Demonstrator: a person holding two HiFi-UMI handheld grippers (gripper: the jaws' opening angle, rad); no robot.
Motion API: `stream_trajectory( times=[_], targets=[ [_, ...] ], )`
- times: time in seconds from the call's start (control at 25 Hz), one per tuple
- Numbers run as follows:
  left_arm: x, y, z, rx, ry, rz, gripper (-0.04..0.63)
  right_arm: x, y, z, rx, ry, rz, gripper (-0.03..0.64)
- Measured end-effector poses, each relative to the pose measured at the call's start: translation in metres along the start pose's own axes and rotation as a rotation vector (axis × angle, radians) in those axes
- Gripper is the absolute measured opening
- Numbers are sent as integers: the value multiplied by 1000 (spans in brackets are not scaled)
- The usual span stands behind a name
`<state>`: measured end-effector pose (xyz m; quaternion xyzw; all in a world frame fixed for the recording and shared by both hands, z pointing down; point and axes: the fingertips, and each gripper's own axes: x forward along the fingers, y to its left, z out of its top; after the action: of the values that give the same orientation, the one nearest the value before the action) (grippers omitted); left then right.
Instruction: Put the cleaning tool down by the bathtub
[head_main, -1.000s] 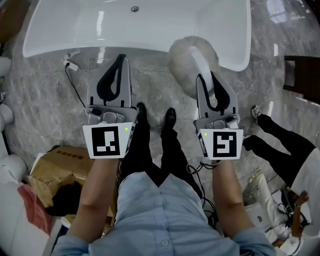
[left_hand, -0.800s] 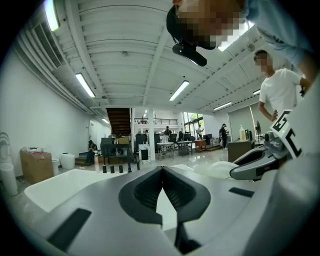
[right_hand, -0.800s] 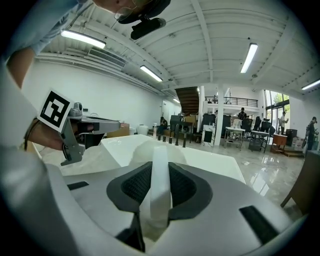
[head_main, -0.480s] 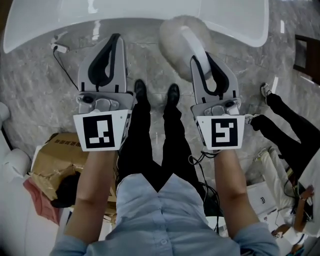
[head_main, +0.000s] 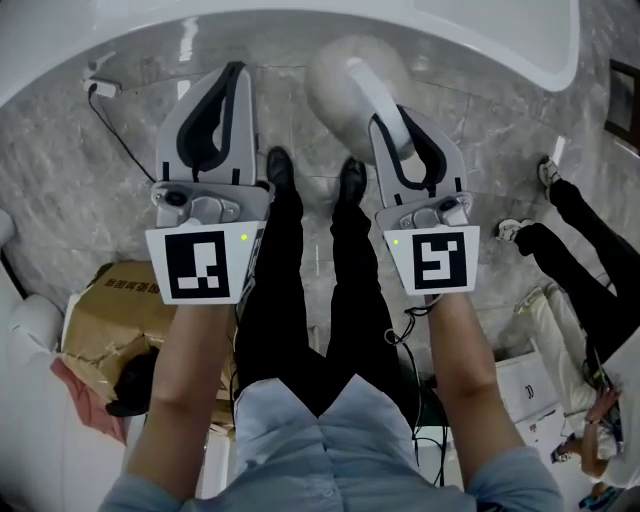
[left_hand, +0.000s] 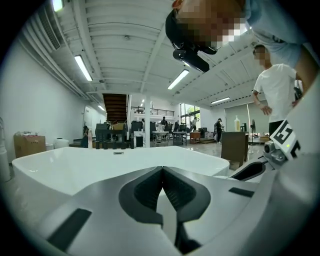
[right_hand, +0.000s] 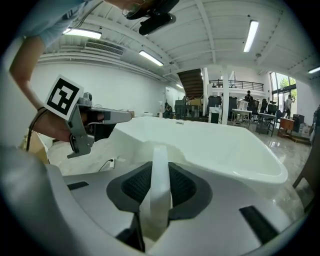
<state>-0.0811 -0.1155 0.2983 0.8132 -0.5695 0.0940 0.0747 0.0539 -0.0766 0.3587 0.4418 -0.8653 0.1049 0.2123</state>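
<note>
Cleaning tool, a round fluffy off-white duster head on a flat white plastic handle (head_main: 352, 82): held in the right gripper (head_main: 398, 132), jaws clamped narrow on the handle, which runs up between the black ribbed pads (right_hand: 184, 186). Fluffy head sticks out past the jaw tips on the far side, toward the white glossy bathtub (head_main: 480, 30). In the head view the head overlaps the grey marble floor (head_main: 110, 190) just near of the tub rim and just short of it; can't tell whether it touches the floor or the tub

Left gripper (head_main: 232, 78): jaws pressed together, tips meeting, nothing between them. Sits left of the right gripper at about the same height, pointed at the tub, well apart from the tool

Person's black shoes (head_main: 280, 168) stand on the marble between the two grippers, toes toward the tub. White cable with a small plug (head_main: 95, 86) lies on the floor far left, by the tub edge. Crumpled brown cardboard box (head_main: 100, 310) near left, under the left forearm. Second person's legs in dark trousers (head_main: 575, 225) at the right edge
</note>
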Motion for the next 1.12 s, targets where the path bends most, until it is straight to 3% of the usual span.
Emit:
stream_trajectory(
  times=[0.52, 1.12],
  targets=[
    [33, -10, -103, 0, 18, -36, 15, 56, 2, -96, -26, 12, 47, 104],
    [70, 0, -210, 7, -18, -46, 15, 120, -2, -204, -62, 52, 93, 104]
  ],
)
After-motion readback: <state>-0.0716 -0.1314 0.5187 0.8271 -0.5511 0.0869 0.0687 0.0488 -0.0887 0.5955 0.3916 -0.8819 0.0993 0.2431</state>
